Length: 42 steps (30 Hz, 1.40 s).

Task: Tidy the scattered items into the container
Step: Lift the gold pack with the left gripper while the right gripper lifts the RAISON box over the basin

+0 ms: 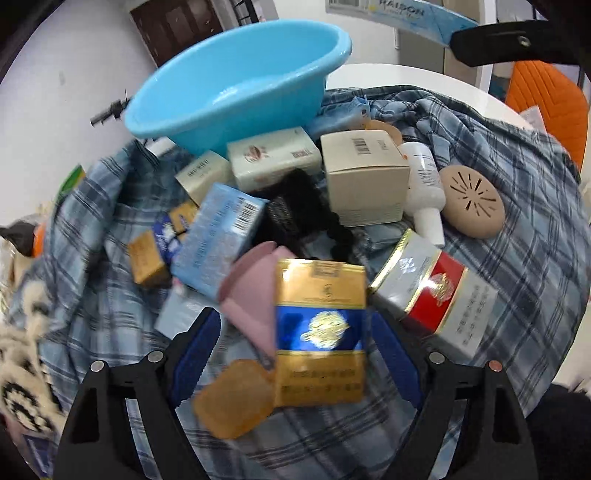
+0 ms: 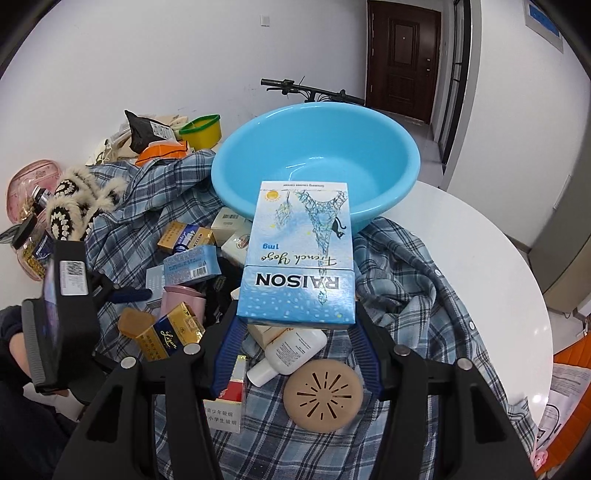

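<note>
An empty light blue basin (image 1: 236, 85) (image 2: 317, 155) stands at the far side of a pile of small boxes on a plaid shirt (image 1: 517, 206). My left gripper (image 1: 295, 350) is open around a gold and blue box (image 1: 320, 332); its fingers (image 1: 195, 354) stand apart from the box sides. My right gripper (image 2: 295, 332) is shut on a light blue RAISON box (image 2: 299, 254), held above the pile just in front of the basin. That box also shows at the top of the left wrist view (image 1: 406, 14).
A round white table (image 2: 480, 266) carries the shirt. On it lie a red and silver box (image 1: 432, 291), a white bottle (image 1: 424, 188), a tan round disc (image 2: 323, 395), a cream carton (image 1: 364, 177), a blue barcode box (image 1: 218, 240) and a pink cup (image 1: 251, 295). Furry slippers (image 2: 74, 206) lie left.
</note>
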{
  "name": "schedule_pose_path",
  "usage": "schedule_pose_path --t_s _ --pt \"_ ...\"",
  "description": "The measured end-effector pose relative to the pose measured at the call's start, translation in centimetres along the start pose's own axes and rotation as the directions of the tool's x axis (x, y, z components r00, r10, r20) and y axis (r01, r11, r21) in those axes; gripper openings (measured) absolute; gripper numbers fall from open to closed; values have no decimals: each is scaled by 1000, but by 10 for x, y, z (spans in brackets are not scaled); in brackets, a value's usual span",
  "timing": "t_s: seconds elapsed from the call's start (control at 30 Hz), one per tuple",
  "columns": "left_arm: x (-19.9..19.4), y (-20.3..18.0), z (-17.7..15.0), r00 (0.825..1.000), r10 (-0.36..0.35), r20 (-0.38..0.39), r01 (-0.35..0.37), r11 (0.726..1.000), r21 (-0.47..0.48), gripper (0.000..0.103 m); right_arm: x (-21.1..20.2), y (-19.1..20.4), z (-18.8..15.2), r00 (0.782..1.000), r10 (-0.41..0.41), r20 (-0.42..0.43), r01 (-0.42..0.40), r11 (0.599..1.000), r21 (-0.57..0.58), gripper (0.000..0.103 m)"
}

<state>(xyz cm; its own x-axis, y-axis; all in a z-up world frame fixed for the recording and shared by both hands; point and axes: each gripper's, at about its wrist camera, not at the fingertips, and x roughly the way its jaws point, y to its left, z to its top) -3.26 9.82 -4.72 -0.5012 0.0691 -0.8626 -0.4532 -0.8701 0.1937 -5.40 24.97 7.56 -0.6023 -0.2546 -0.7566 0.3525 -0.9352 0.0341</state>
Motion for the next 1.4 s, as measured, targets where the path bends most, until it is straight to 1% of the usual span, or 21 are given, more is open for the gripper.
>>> schedule_pose_path --t_s 0.1,0.23,0.3,0.33,0.4,0.47,0.5,0.57,0.63,0.73,0.8,0.9,1.0,1.07,1.13,1.2,1.27,1.3,1.37,1.4 --pt "4 -8 -2 1000 11 7 -11 1000 21 86 -1 -3 -1 1000 -2 -2 2 1000 9 55" --pt "17 -11 -6 999 17 -28 -16 999 40 86 1 -11 -5 1000 4 -19 -3 999 35 55" --pt "20 -12 -8 999 34 -30 -32 998 54 86 2 -15 -7 1000 -4 -30 5 999 39 55" --pt "20 -11 -8 999 31 -33 -29 998 54 86 3 -16 -8 999 -7 -36 8 999 41 55" --pt "18 -7 -9 999 25 -26 -24 999 43 77 4 -18 -9 999 -8 -42 10 999 46 55" --pt "14 -4 -9 999 45 -13 -45 998 40 54 5 -19 -9 999 0 -39 2 998 57 55" --pt "10 1 -9 1000 31 -2 -31 999 25 54 5 -19 -9 999 6 -36 -4 998 63 55" --pt "2 12 -9 999 -41 -5 41 998 -38 54 4 -19 -9 999 17 -32 -15 997 70 55" --pt "-6 18 -9 998 -68 10 68 996 -64 54 5 -17 -10 999 12 -34 -10 998 59 55" --pt "-18 26 -9 998 -27 56 31 997 -76 54 5 -17 -11 999 4 -39 -2 998 60 55" --pt "-21 30 -9 998 -14 68 20 996 -89 54 4 -17 -11 999 5 -33 -3 998 66 55" --pt "-20 31 -9 998 -17 68 24 995 -100 54 3 -15 -12 1000 -5 -18 6 998 57 55" --pt "-21 30 -7 997 -21 73 29 993 -112 54 5 -14 -13 1000 -5 -25 6 998 59 55" --pt "-25 31 -1 996 -26 87 36 992 -124 54 5 -15 -12 1000 5 -30 -3 998 67 55" --pt "-32 35 6 993 -22 114 37 990 -137 54 1 -15 -8 1000 15 -15 -14 997 71 55" --pt "-46 39 17 987 -9 158 32 989 -147 54 -11 -14 -1 999 -6 47 3 998 68 55" --pt "-67 47 27 973 21 230 19 985 -169 54 -28 -11 5 991 -51 126 45 998 50 55" --pt "-78 51 30 963 45 266 5 983 -184 55 -39 -8 7 983 -65 174 58 997 41 55" --pt "-104 58 33 931 105 348 -30 976 -214 55 -60 -3 10 968 -59 245 52 998 35 55" --pt "-114 61 34 918 124 376 -38 973 -229 55 -70 -2 11 961 -51 271 43 999 33 55"
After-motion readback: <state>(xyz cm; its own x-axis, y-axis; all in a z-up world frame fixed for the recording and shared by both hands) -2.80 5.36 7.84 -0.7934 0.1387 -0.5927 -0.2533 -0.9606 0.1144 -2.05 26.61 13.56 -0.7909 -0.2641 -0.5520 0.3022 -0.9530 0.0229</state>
